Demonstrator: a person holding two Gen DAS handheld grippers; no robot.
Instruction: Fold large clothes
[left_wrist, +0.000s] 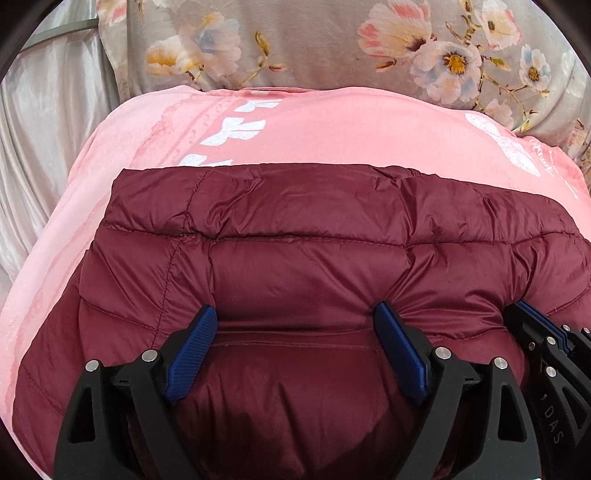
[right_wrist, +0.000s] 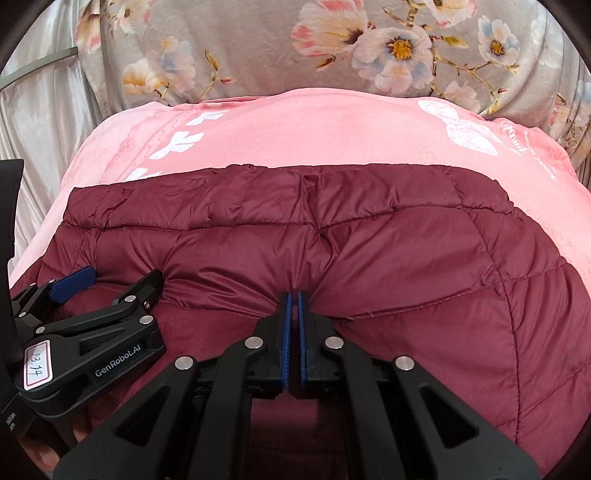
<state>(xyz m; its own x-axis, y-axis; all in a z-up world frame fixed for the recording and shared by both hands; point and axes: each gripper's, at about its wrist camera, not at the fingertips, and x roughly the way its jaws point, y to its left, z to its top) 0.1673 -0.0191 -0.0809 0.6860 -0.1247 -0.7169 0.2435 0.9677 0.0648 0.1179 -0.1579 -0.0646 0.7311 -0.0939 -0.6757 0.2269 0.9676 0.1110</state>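
A maroon quilted puffer jacket (left_wrist: 295, 229) lies folded on a pink blanket (left_wrist: 332, 125); it also shows in the right wrist view (right_wrist: 406, 258). My left gripper (left_wrist: 295, 314) is open, its blue pads spread wide and pressed on the jacket's near fold. It shows at the left of the right wrist view (right_wrist: 118, 280). My right gripper (right_wrist: 294, 295) is shut on a pinch of the jacket's near edge. It appears at the right edge of the left wrist view (left_wrist: 535, 321), close beside the left gripper.
The pink blanket (right_wrist: 332, 129) with white print covers the bed under the jacket. Behind it lies a grey floral cover (left_wrist: 332, 44). A silvery satin cloth (left_wrist: 44, 129) hangs at the left.
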